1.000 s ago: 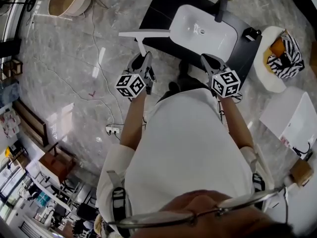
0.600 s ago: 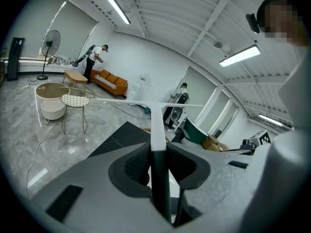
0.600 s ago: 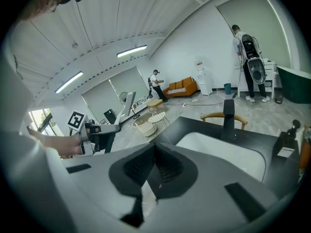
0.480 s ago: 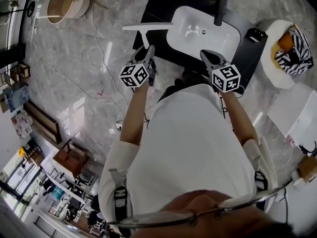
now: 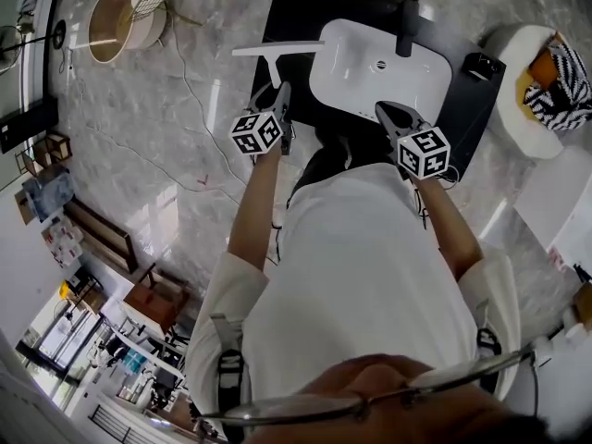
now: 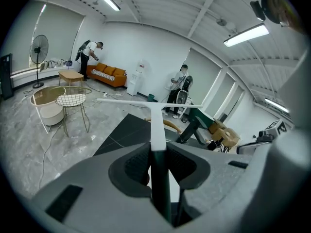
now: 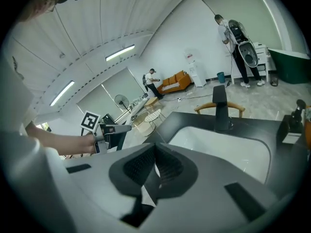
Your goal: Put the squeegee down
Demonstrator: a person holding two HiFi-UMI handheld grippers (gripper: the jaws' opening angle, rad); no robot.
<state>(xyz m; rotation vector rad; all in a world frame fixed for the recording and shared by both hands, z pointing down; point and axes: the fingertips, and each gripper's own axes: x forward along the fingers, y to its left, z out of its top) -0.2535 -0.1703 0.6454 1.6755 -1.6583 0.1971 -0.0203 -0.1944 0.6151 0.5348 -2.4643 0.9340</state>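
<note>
Squeegee [image 5: 277, 50] is what I have to set down, and it hangs in the air in front of me, not yet resting on anything. Biggest below me is the one black counter [image 5: 294, 17]. I judge it the likely place to lay the tool, since its left part lies bare. Sunk into it is one white basin [image 5: 356, 77], and the blade sits level over the counter's left edge, just beside the basin's left rim. That single squeegee is a white T. I hold it by the dark lower handle with the long blade crosswise out front, which keeps the blade flat for laying down. My left gripper [image 5: 277, 95] is clamped on that handle, jaws part-way closed with the pads pressing both sides. My right gripper [image 5: 387, 111], the second of two, has its jaws together on nothing. It hovers over the basin's near edge, out of the way, since one grip seems enough. Smallest, one black faucet [image 5: 408, 24] stands at the basin's far rim, well clear of the blade.
</note>
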